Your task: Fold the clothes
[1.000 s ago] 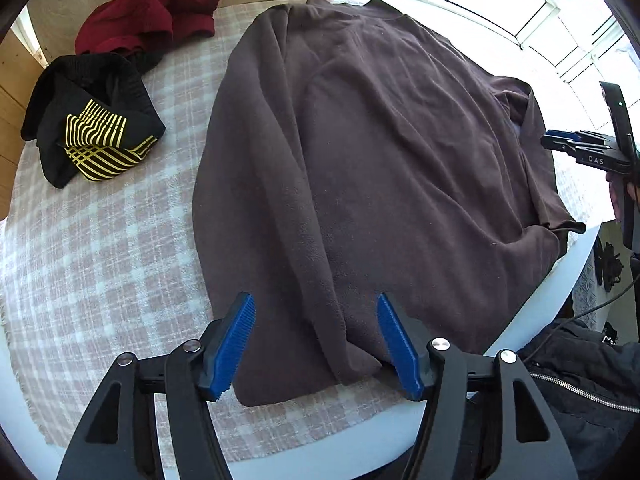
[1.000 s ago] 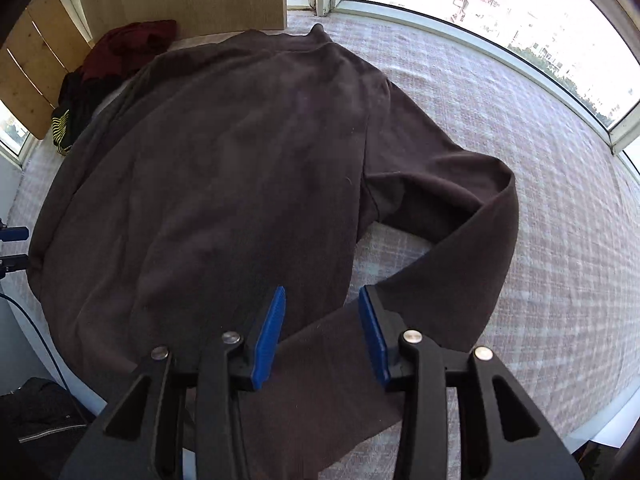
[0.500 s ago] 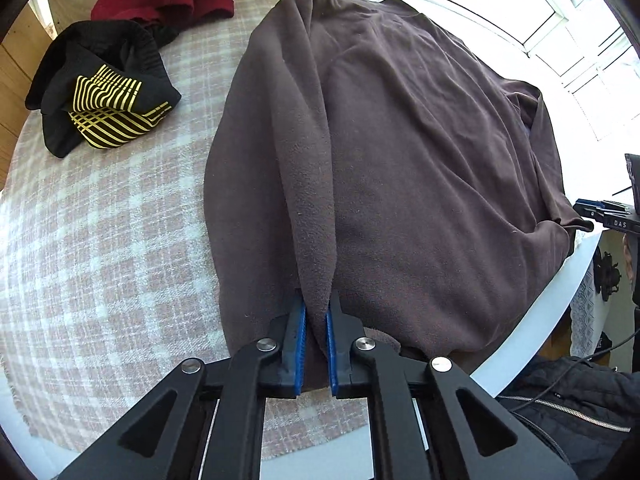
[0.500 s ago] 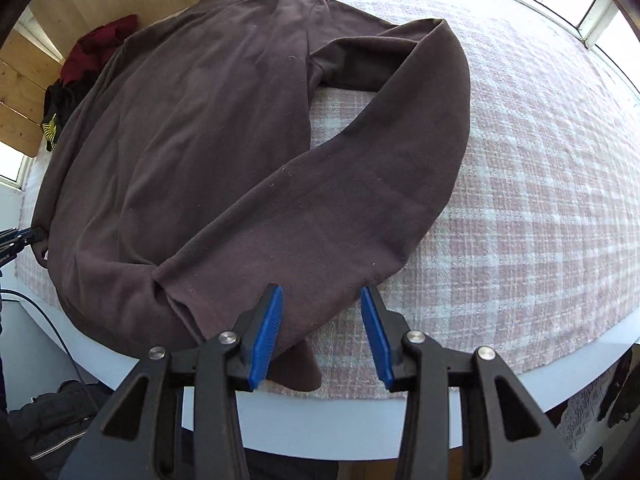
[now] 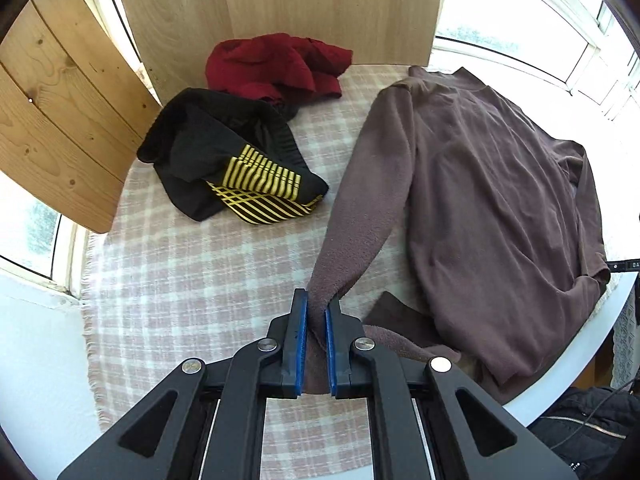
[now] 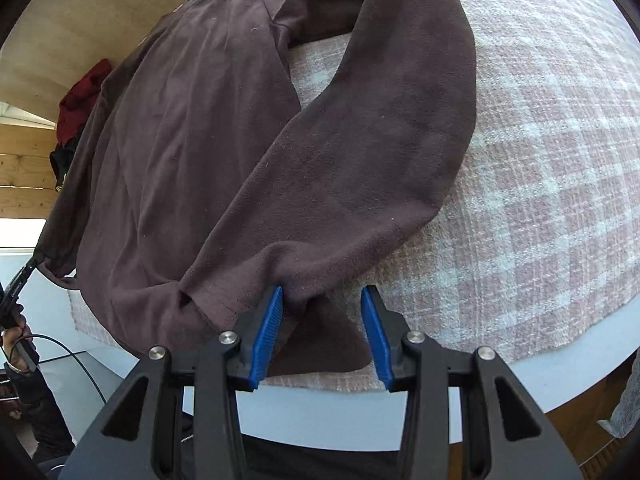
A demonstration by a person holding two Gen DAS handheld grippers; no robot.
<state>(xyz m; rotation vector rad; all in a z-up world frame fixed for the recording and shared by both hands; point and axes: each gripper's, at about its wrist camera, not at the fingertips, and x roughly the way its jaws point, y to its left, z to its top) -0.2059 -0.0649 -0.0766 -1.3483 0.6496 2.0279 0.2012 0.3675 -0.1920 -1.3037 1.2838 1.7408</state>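
While the left gripper (image 5: 316, 336) is pinching one sleeve (image 5: 360, 200), the sweater (image 5: 500, 208) is lying lengthwise ahead. The right gripper (image 6: 322, 332) is hanging open, its pads straddling the other cuff (image 6: 324, 344).

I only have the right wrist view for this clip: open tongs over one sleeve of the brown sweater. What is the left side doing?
Observer: The left tongs are shut on the sweater's other sleeve, near its end.
Operator: Is that sleeve lying flat?
Observer: No, it rises off the checked cloth toward the tongs, drawn away from the sweater body.
Operator: Anything close to it on that side?
Observer: A black garment with yellow stripes lies close beside the sleeve. I cannot tell whether they touch.
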